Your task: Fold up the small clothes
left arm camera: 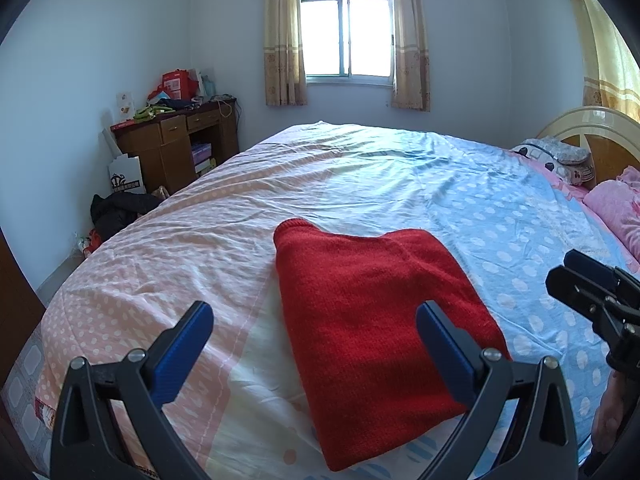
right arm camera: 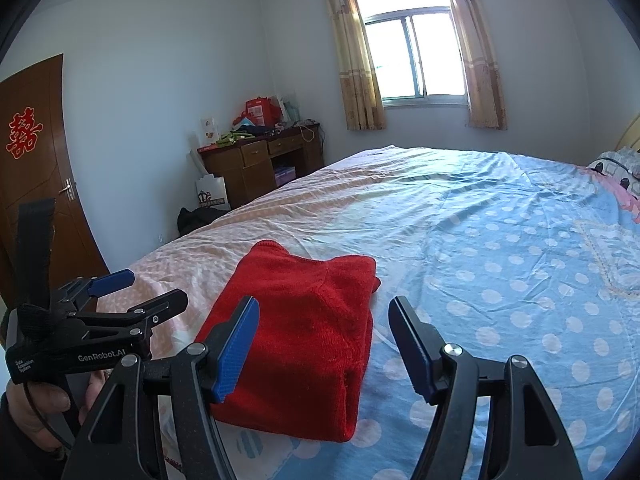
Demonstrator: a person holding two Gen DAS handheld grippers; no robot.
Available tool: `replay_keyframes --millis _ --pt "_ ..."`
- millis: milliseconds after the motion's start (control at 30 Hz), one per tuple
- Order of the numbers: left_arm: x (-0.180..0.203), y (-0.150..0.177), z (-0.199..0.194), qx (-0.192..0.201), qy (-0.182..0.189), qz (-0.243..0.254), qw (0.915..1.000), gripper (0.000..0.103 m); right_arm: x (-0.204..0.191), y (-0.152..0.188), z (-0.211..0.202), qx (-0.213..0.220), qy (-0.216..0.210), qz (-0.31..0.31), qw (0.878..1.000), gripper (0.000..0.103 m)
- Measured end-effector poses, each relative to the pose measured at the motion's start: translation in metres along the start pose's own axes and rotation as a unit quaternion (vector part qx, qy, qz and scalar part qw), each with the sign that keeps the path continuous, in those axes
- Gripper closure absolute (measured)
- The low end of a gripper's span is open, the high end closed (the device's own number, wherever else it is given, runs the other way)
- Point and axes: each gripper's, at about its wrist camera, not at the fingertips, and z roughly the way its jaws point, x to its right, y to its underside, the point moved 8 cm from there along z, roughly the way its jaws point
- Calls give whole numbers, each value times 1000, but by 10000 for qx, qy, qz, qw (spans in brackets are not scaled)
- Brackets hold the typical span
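Note:
A red knitted garment (left arm camera: 372, 312) lies folded into a neat rectangle on the bed, also seen in the right wrist view as the red garment (right arm camera: 304, 340). My left gripper (left arm camera: 316, 344) hovers over its near left part, open, blue pads wide apart and empty. My right gripper (right arm camera: 324, 344) hangs above the garment's near right edge, open, nothing between its fingers. The left gripper (right arm camera: 136, 292) shows at the left of the right wrist view, held by a hand (right arm camera: 36, 408). The right gripper's fingers (left arm camera: 588, 276) appear at the right edge of the left wrist view.
The bed sheet (left arm camera: 280, 184) is pink and blue with white dots, wrinkled. Pillows (left arm camera: 616, 208) and a headboard (left arm camera: 592, 136) lie at the right. A cluttered wooden desk (left arm camera: 180, 144), a paper bag and dark clothes stand beside the bed's far left. A brown door (right arm camera: 36, 168) is at left.

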Motion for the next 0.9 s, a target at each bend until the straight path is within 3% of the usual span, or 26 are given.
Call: replay_keyframes --millis 900 --pt "-16 -5 -1 154 -257 -124 9995 0 -11 1 -6 95 -26 -188 9998 34"
